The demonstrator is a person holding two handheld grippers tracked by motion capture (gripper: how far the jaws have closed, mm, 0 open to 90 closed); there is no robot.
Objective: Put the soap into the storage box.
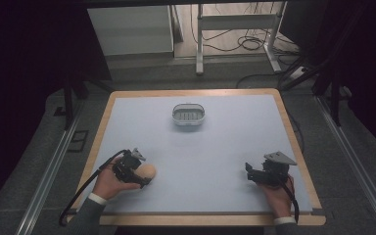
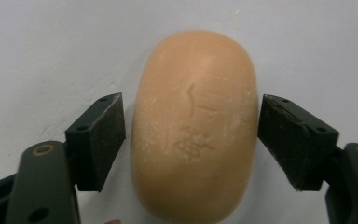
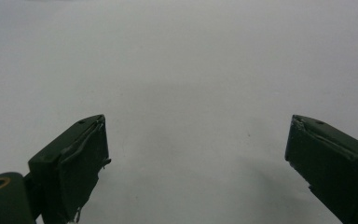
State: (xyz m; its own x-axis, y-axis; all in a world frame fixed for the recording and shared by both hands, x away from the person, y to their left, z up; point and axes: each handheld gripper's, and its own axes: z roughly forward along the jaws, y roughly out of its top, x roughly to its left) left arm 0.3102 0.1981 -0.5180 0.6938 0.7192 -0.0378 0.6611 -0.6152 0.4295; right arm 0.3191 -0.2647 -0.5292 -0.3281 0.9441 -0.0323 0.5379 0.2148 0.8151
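Note:
A tan oval soap bar (image 2: 196,126) with a stamped mark lies on the pale blue table top (image 1: 215,147) at the front left. My left gripper (image 2: 191,140) straddles it, one black pad against each long side. From the high view the left gripper (image 1: 141,170) lies low at the soap bar (image 1: 149,171), with a hand behind it. At the front right, my right gripper (image 1: 249,174) rests on the table top, pointing left. Its jaws (image 3: 196,154) are wide apart over bare surface.
A small white oval dish (image 1: 188,115) with a ribbed insert stands at the middle of the table's far half. A wooden rim (image 1: 293,142) frames the table top. Beyond it are a white cabinet (image 1: 129,29), desk legs and cables on the floor.

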